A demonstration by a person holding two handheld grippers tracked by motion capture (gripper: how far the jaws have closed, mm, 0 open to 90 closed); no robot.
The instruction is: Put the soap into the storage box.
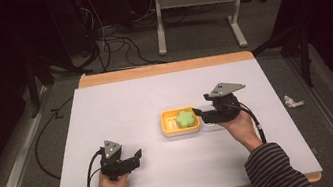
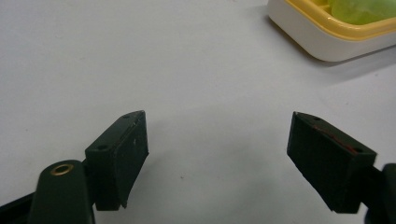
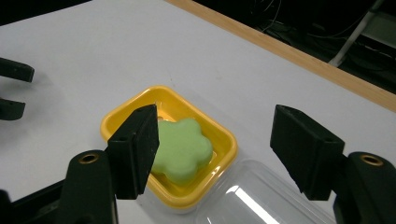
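Observation:
A green flower-shaped soap [image 1: 185, 118] lies in a yellow dish [image 1: 165, 124] near the table's middle. My right gripper [image 1: 199, 114] is open just right of the dish, jaws pointing at it. In the right gripper view the jaws [image 3: 215, 135] stand wide apart above the dish's [image 3: 198, 112] near corner, holding nothing, and the soap [image 3: 182, 147] shows between them. A clear plastic lid [image 3: 252, 196] lies beside the dish, under this gripper. My left gripper [image 1: 139, 154] is open near the front left, its jaws [image 2: 217, 140] over bare white table, with the dish [image 2: 308, 39] ahead to the right.
The white tabletop [image 1: 121, 105] has a wooden far edge [image 1: 165, 68]. The left gripper [image 3: 28, 91] shows at the left edge of the right gripper view. Cables [image 1: 116, 43] and a desk frame [image 1: 160, 28] stand on the floor beyond the table.

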